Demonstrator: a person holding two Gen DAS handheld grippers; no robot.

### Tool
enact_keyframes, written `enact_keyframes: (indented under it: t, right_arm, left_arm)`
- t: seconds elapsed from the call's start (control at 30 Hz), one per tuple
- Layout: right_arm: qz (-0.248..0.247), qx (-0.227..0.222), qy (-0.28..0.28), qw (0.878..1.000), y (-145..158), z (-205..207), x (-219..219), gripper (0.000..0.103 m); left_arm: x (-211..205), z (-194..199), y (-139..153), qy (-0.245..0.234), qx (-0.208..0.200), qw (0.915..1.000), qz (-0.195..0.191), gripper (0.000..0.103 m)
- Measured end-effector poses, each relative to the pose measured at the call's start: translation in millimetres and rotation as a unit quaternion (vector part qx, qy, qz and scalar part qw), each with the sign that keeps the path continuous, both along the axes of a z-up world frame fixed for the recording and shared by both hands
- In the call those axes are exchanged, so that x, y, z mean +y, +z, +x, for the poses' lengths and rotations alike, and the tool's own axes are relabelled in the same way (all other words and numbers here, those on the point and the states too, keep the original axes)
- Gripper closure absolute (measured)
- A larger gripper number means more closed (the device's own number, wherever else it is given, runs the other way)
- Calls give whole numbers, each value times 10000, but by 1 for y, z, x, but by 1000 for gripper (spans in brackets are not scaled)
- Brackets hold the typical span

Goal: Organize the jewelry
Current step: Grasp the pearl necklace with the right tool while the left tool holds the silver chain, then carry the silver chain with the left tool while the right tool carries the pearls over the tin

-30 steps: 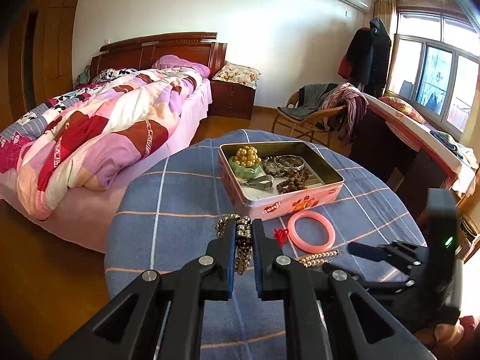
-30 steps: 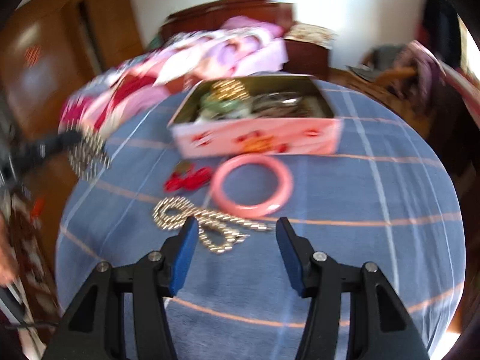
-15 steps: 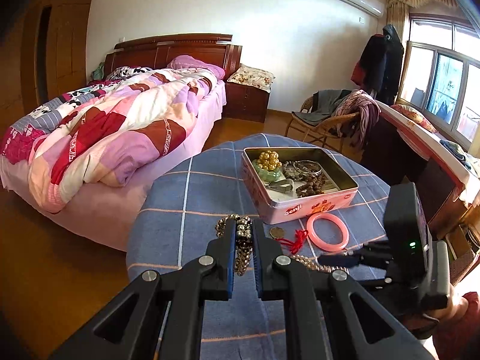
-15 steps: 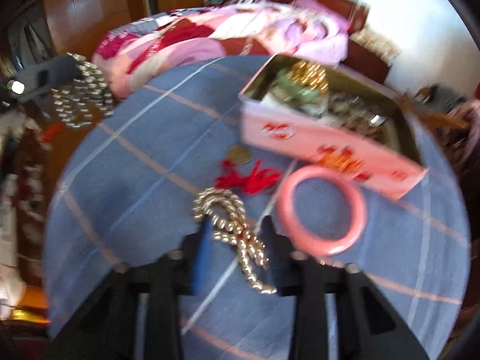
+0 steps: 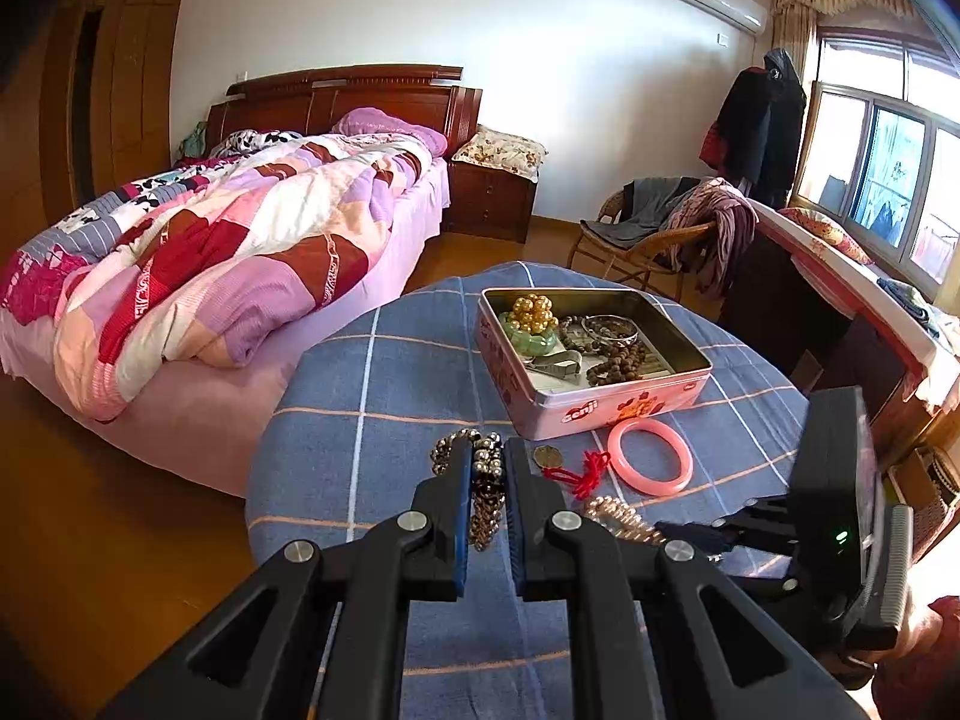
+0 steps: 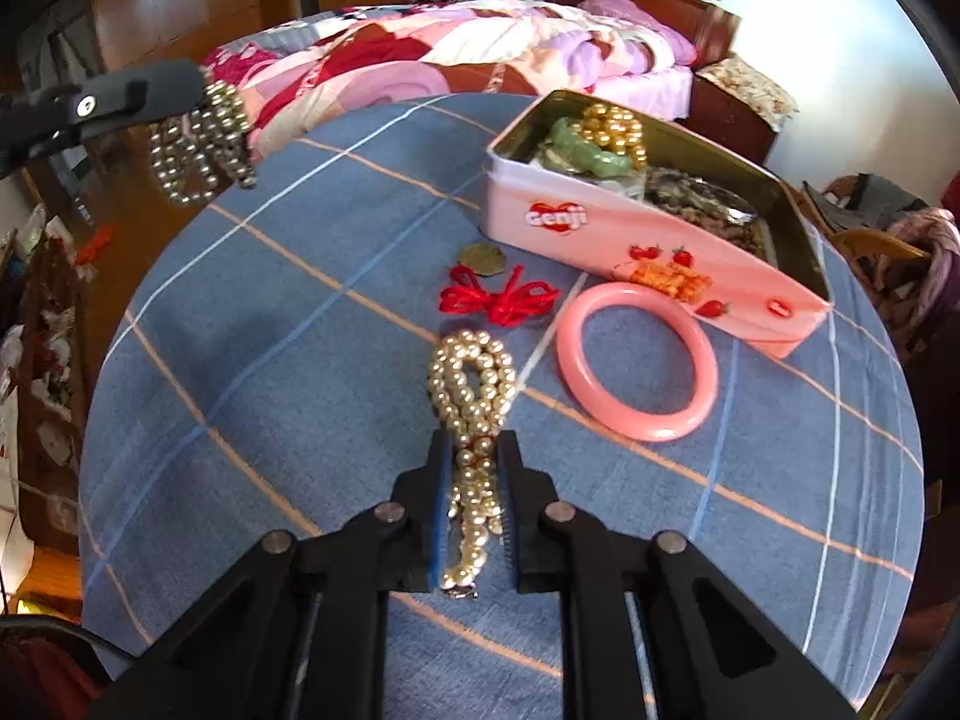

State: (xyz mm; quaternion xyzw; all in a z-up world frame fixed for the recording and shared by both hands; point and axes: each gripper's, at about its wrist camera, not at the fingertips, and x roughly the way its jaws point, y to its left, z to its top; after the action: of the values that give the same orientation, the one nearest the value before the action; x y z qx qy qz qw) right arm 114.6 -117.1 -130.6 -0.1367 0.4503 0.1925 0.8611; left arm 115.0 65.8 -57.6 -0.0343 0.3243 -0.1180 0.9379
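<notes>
Right wrist view: right hand-held gripper (image 6: 474, 468) pinches pearl necklace (image 6: 471, 396) at centre; left hand-held gripper (image 5: 485, 474) clamps bead bracelet (image 5: 483, 480); dangling loops could snag the tin (image 6: 630, 252) rim.

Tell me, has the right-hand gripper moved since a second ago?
Yes. The right gripper has closed in on the pearl necklace lying on the table; earlier its open fingers stood short of the strand, and now they are shut around it.

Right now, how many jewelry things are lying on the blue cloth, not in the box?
3: a pink bangle, a red-knot coin charm, and a pearl strand between the right gripper's fingers.
</notes>
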Motion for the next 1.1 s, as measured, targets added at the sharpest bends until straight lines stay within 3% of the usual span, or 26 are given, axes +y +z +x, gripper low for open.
enact_keyframes:
  t: [0.3,0.47,0.73,0.9,1.1]
  right_arm:
    - [252,-777,-591,9949,47,7,-22,88]
    - [-169,-1510,-1015,9832,69,11,-29,88]
    - [-129,-1863,-1168,9754,90,28,-39,88]
    - [-408,-2154,-1223,9680,94,45,-37,88]
    - [-426,-2131,-1365,9665,90,81,-40,88]
  left_arm:
    - [-6,3,3,-56,-149,9998,-95,94]
    - [-17,9,9,-172,-311,9994,50,94]
    - [-39,31,18,-362,-563,9976,160,94]
    - [-57,56,22,-389,-706,9960,383,94]
    - [-72,95,14,-419,-688,9955,495,94]
